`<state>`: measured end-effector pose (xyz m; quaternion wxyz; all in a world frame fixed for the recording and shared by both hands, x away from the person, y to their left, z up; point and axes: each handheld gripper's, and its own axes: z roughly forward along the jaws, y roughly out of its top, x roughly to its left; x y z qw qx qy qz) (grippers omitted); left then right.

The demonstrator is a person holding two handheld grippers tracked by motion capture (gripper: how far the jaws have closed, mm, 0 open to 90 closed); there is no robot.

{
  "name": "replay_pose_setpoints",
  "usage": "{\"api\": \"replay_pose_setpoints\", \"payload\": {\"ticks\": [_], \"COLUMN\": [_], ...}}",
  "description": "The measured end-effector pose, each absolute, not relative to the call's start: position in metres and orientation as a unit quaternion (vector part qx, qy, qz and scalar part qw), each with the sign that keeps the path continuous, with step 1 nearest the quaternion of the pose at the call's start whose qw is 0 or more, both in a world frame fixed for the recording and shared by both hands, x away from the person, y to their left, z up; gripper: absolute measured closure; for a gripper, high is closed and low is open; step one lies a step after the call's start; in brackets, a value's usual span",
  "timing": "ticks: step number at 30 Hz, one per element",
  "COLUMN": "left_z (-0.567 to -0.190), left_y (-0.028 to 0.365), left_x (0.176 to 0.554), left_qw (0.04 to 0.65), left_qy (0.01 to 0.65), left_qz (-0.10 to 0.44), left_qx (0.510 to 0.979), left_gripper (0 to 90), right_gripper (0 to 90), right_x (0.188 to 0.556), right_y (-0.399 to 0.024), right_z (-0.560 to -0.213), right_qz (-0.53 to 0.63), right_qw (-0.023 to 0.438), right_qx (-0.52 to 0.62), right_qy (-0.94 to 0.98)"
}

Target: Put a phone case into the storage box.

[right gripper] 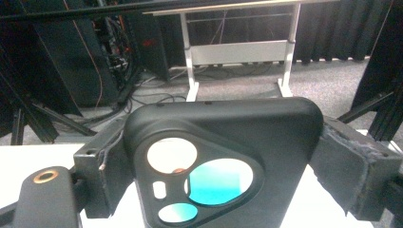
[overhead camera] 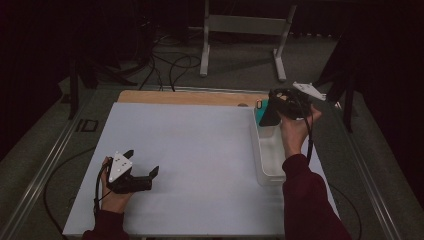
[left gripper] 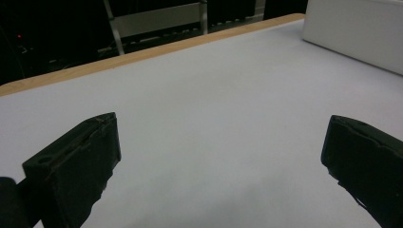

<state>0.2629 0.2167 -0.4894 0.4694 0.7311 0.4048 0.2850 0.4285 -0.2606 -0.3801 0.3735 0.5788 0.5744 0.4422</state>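
Gripping a black phone case [right gripper: 223,156] upright above the far end of the white bin [overhead camera: 267,160], our right gripper [overhead camera: 280,107] stood directly over it, while our left gripper [overhead camera: 142,175] rested open, well apart.

Left tongs [overhead camera: 144,162] agape and low; right tongs [overhead camera: 267,111] clamped, raised.

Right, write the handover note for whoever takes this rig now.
Right gripper: shut on the black phone case, held above the far end of the white bin.
Left gripper: open, holding nothing, low over the white table mat at the near left.
Done: case is gripped and lifted.
Left: whether it goes into the bin or out of it cannot be told; something teal shows behind the case's cutouts.
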Motion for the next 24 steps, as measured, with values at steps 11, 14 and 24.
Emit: {"api": "replay_pose_setpoints", "payload": {"ticks": [11, 14, 24], "left_z": [-0.489, -0.489, -0.489], "left_y": [0.218, 0.218, 0.218], "left_x": [0.263, 0.263, 0.262], "left_qw": [0.473, 0.473, 0.473], "left_qy": [0.407, 0.408, 0.409], "left_qz": [0.285, 0.286, 0.290], "left_qx": [0.728, 0.726, 0.725], "left_gripper": [0.0, 0.0, 0.0], "right_gripper": [13.8, 13.8, 13.6], "right_x": [0.436, 0.438, 0.440], "right_y": [-0.256, -0.254, -0.251], "right_z": [-0.397, -0.400, -0.410], "right_qz": [0.427, 0.424, 0.415], "right_qw": [0.363, 0.360, 0.357], "right_qx": [0.590, 0.592, 0.593], "right_qy": [0.581, 0.583, 0.590]}}
